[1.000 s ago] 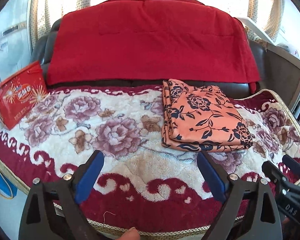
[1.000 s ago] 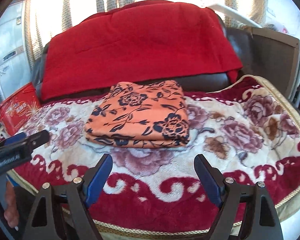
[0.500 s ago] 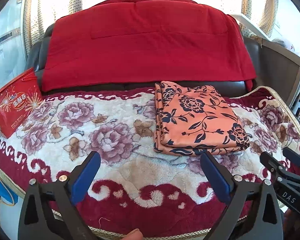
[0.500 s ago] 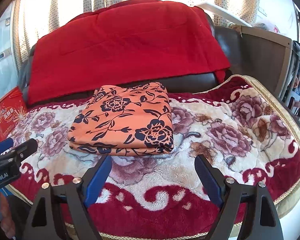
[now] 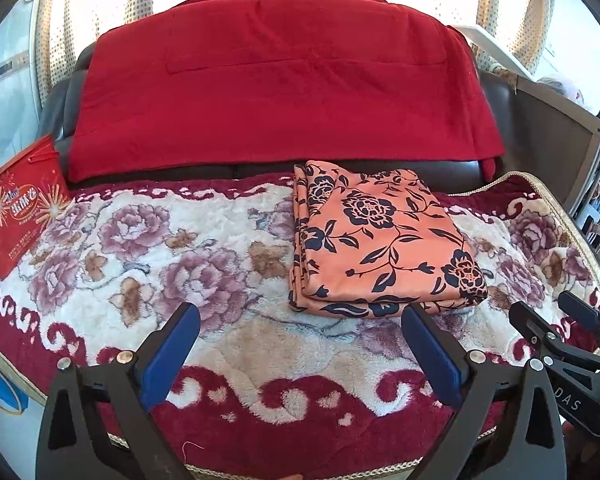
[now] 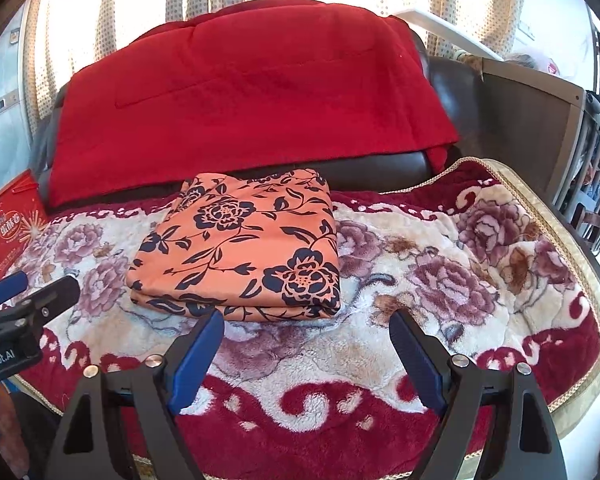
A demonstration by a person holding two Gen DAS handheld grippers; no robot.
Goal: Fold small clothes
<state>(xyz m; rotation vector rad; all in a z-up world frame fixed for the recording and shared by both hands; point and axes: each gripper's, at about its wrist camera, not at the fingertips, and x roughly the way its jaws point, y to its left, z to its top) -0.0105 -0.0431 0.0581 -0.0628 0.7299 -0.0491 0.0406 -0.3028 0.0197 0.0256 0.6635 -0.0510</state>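
An orange garment with dark blue flowers (image 5: 376, 240) lies folded into a flat rectangle on the floral plush blanket (image 5: 180, 248). In the left wrist view it sits right of centre, beyond my left gripper (image 5: 300, 320), which is open with nothing between its blue pads. In the right wrist view the folded garment (image 6: 240, 248) lies just beyond my right gripper (image 6: 306, 326), also open and empty, its left fingertip close to the garment's near edge. Each gripper shows at the side of the other's view.
A red quilt (image 5: 276, 88) drapes the dark sofa back behind the blanket. A red gift box (image 5: 16, 212) leans at the blanket's left end. A brown panel (image 6: 532, 128) and slatted rail stand to the right. Bright curtains hang behind.
Both views have shifted slightly, so the folded garment sits a little further left in each. The garment has not moved on the blanket. Both grippers stay open.
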